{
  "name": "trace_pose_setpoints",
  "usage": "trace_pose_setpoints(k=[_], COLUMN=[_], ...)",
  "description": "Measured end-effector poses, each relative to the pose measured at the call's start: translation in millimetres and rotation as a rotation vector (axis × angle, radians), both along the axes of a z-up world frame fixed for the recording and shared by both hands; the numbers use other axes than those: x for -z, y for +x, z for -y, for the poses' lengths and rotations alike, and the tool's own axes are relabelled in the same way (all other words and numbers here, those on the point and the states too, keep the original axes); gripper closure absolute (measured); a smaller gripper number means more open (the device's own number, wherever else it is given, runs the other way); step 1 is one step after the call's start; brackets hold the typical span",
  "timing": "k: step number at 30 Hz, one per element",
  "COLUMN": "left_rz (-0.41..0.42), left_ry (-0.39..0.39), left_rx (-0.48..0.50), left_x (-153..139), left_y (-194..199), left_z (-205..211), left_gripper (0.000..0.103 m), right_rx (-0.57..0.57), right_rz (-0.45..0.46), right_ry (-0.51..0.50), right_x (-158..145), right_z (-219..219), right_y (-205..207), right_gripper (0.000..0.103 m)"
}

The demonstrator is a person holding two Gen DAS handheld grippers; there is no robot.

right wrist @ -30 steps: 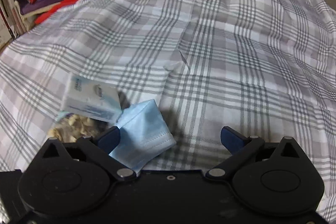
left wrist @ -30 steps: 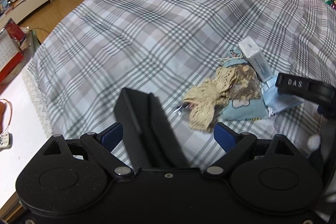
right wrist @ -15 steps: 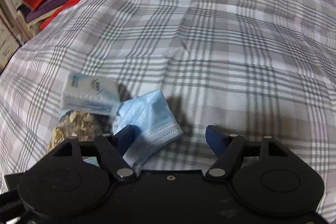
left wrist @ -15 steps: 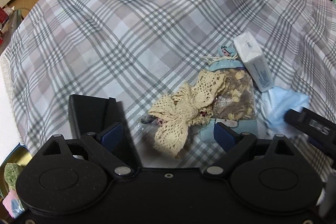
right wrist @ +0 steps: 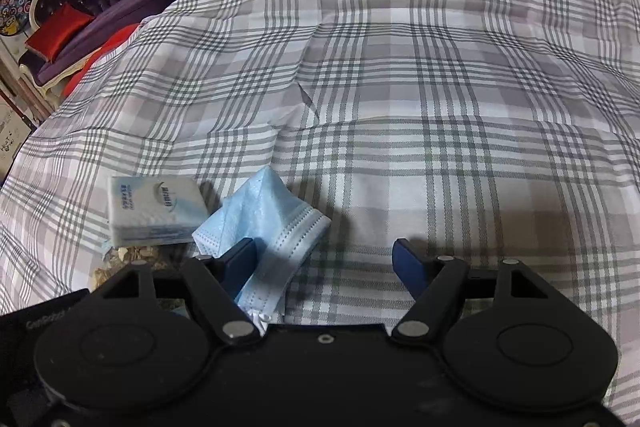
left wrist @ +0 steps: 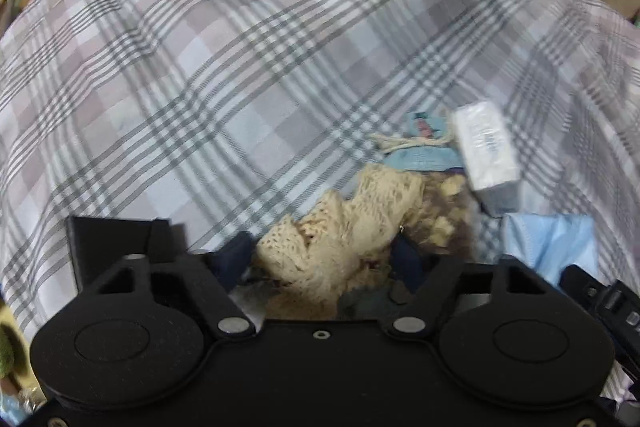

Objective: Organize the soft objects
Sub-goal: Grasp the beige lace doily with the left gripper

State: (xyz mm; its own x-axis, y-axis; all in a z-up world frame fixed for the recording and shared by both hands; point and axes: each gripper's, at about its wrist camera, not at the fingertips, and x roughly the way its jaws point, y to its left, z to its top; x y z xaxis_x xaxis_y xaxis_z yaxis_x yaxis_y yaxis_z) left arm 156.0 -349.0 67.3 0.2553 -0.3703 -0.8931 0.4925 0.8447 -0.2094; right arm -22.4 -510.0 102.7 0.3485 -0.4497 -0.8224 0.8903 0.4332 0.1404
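A beige lace cloth lies bunched between the fingers of my left gripper. The jaws are closing, and both pads touch the cloth's sides. Behind the cloth are a brown-patterned pouch, a white tissue pack and a light blue face mask. In the right wrist view, my right gripper stands open low over the bedspread. Its left finger rests over the face mask, while its right finger is apart on bare cloth. The tissue pack lies just left of the mask.
Everything lies on a grey plaid bedspread that spreads wide beyond the pile. A flat black object sits by my left gripper's left finger. A purple sofa with a red cushion stands past the bed's far left edge.
My left gripper came down over the lace cloth and its jaws narrowed around it. My right gripper's jaws narrowed and it edged closer to the blue mask.
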Motion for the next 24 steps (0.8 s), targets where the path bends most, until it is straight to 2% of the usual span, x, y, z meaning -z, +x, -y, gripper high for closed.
trace_pose_setpoints(k=[3,13,24], left_rz=[0.022,0.023,0.053], left_ry=[-0.009,-0.033,-0.082], left_rx=[0.022,0.015,0.007], left_x=[-6.5,-29.1,-68.2], left_y=[-4.8,-22.4,-61.0], left_z=[1.1,-14.9,-76.5], left_gripper=[0.055,0.057,0.057], right_rx=[-0.005,0.014,0.023], right_rz=[0.008,0.025,0.077], right_ry=[-0.011,-0.022,-0.064], right_x=[-1.5,-2.4,-10.3], right_z=[-1.8,-1.4,-5.9], right_y=[-1.6,-6.8,-15.8], right_gripper=[0.03,0.031,0.033])
